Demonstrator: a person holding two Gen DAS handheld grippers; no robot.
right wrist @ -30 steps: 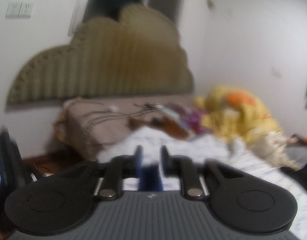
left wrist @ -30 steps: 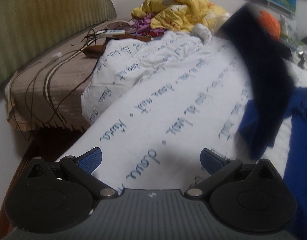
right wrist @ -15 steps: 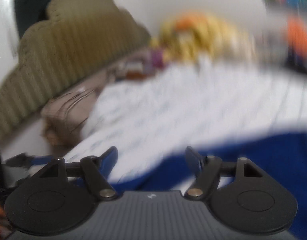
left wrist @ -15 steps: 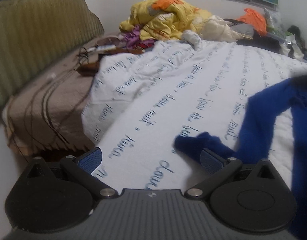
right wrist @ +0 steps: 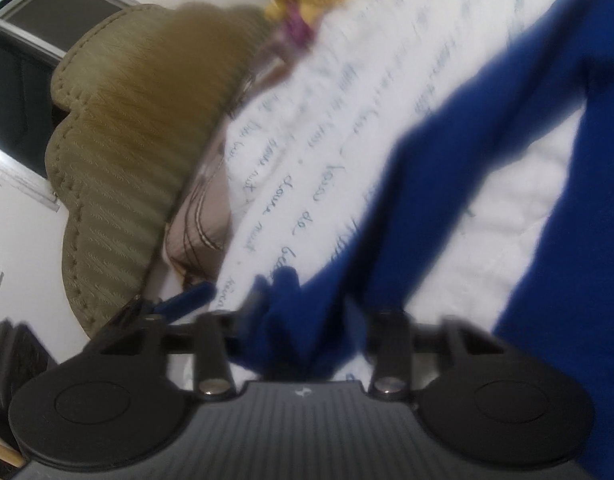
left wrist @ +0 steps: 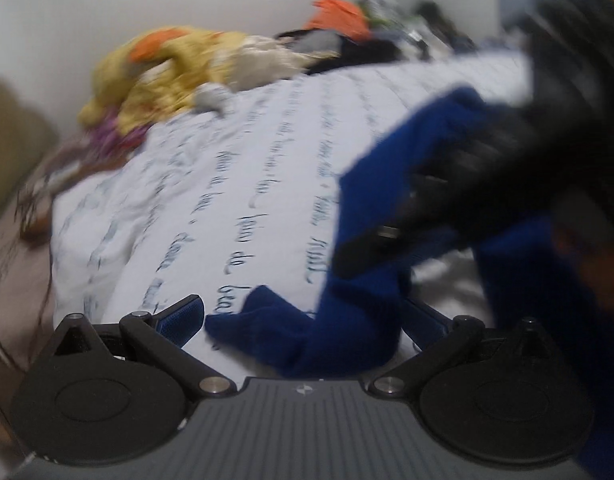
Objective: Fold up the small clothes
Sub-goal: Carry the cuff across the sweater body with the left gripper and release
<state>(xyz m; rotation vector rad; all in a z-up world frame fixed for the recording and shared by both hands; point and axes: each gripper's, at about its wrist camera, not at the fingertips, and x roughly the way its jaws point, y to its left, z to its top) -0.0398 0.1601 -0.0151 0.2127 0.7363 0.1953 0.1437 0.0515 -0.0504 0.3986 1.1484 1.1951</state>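
Blue garment (right wrist: 307, 328) bunches between your right gripper (right wrist: 303, 320)'s fingers, which have just been closing and now pinch the cloth. From there it runs up toward two o'clock across the white lettered bedspread (right wrist: 387, 80). Your left gripper (left wrist: 303, 320) stands spread wide, a fold of the same garment (left wrist: 339, 328) lying loose between its pads. Yellow bedding (left wrist: 163, 68) is heaped at eleven o'clock, and the padded headboard (right wrist: 119, 152) stands at nine in the right view.
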